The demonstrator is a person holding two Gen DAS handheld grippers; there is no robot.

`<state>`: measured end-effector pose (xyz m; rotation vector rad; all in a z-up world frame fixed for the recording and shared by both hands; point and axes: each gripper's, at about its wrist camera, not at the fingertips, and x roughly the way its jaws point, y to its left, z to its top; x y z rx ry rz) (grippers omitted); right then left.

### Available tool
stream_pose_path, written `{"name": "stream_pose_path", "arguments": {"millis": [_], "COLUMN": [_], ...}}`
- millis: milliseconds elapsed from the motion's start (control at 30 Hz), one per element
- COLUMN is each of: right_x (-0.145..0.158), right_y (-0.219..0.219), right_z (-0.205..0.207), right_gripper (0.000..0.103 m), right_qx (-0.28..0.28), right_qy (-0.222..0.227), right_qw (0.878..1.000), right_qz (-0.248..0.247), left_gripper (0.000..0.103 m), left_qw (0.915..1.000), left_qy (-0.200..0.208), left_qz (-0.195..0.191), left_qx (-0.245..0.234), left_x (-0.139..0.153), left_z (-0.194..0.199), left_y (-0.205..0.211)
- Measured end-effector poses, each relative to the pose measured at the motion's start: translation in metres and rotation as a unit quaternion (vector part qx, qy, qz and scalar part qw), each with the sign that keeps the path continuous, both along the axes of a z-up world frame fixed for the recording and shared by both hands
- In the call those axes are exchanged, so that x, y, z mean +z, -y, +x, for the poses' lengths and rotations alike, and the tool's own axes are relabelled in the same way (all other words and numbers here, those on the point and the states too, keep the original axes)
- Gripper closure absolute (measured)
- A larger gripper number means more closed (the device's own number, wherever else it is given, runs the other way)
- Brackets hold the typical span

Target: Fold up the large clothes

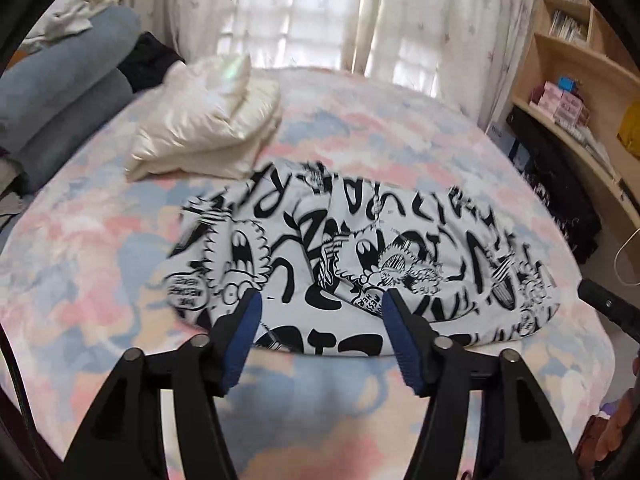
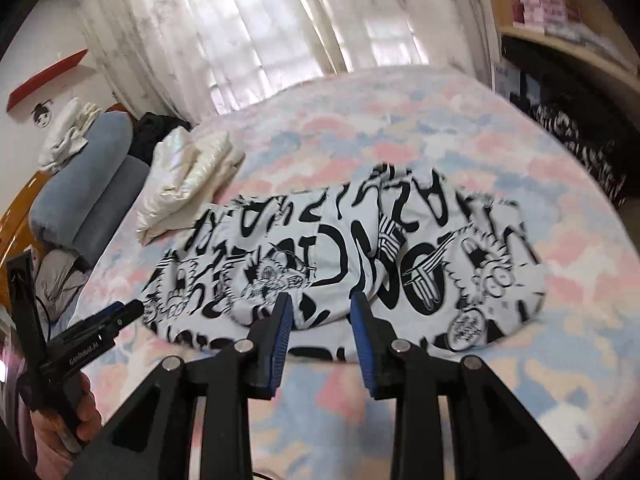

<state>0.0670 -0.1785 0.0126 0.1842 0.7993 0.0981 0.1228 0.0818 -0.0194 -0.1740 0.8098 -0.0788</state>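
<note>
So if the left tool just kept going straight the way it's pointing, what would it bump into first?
Most likely the black-and-white printed garment lying on the bed. The left tool, open and empty, points down at its near edge, though depth is hard to judge.

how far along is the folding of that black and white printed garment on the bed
Looks done: the white garment with black cartoon print lies doubled into a wide band on the pastel bedspread, beside a folded cream satin piece. In hand: nothing; the left gripper and right gripper both stand open above its near edge, clear of the cloth. Left: probably further folds to make it compact, then stacking.
</note>
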Motion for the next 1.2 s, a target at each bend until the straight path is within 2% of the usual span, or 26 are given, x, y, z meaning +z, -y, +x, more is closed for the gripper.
{"name": "stream_pose_path", "arguments": {"millis": [100, 167, 233, 267, 367, 467, 600, 667, 733, 800, 900, 1033, 1067, 1133, 1200], "right_x": [0.027, 0.039, 0.047, 0.049, 0.043, 0.026, -0.003, -0.019, -0.032, -0.039, -0.047, -0.061, -0.065, -0.073, -0.079], "right_y": [-0.006, -0.008, -0.012, -0.014, -0.022, -0.029, -0.035, -0.039, -0.044, -0.046, -0.05, -0.054, -0.055, -0.058, -0.062], "right_z": [-0.029, -0.042, -0.053, -0.056, -0.059, -0.053, -0.04, -0.033, -0.027, -0.022, -0.013, 0.01, 0.017, 0.03, 0.044], "right_gripper": [0.073, 0.069, 0.054, 0.052, 0.05, 0.05, 0.051, 0.057, 0.073, 0.08, 0.08, 0.081, 0.082, 0.093, 0.094], "right_qx": [0.01, 0.014, 0.013, 0.012, 0.014, 0.013, 0.014, 0.019, 0.027, 0.034, 0.036, 0.039, 0.04, 0.042, 0.045], "right_qy": [0.022, 0.036, 0.048, 0.053, 0.058, 0.054, 0.046, 0.046, 0.048, 0.053, 0.058, 0.051, 0.049, 0.045, 0.045], "right_qw": [0.999, 0.999, 0.998, 0.997, 0.996, 0.995, 0.997, 0.997, 0.997, 0.997, 0.997, 0.997, 0.998, 0.998, 0.998], "right_qz": [-0.024, -0.035, -0.049, -0.054, -0.072, -0.081, -0.066, -0.061, -0.054, -0.047, -0.046, -0.034, -0.031, -0.028, -0.03], "left_gripper": [0.037, 0.031, 0.029, 0.029, 0.024, 0.021, 0.02, 0.02, 0.02, 0.02, 0.02, 0.02, 0.018, 0.014, 0.012], "left_qw": [0.9998, 0.9996, 0.9994, 0.9994, 0.9994, 0.9992, 0.9969, 0.9945, 0.9918, 0.9882, 0.9833, 0.9726, 0.9717, 0.9717, 0.9707], "left_qy": [0.016, 0.021, 0.02, 0.019, 0.014, 0.003, -0.019, -0.031, -0.041, -0.045, -0.053, -0.07, -0.062, -0.055, -0.052], "left_qz": [-0.011, -0.018, -0.024, -0.025, -0.024, -0.027, -0.064, -0.085, -0.103, -0.119, -0.136, -0.176, -0.18, -0.181, -0.185], "left_qx": [0.006, 0.01, 0.013, 0.014, 0.019, 0.03, 0.042, 0.052, 0.065, 0.085, 0.109, 0.135, 0.14, 0.141, 0.144], "left_x": [0.018, 0.026, 0.028, 0.028, 0.022, 0.002, -0.036, -0.058, -0.078, -0.1, -0.127, -0.157, -0.161, -0.164, -0.168], "left_z": [-0.022, -0.033, -0.039, -0.042, -0.047, -0.045, -0.037, -0.031, -0.026, -0.02, -0.009, 0.01, 0.016, 0.028, 0.044], "left_y": [-0.011, -0.018, -0.023, -0.024, -0.029, -0.034, -0.046, -0.054, -0.06, -0.068, -0.078, -0.091, -0.092, -0.092, -0.092]}}
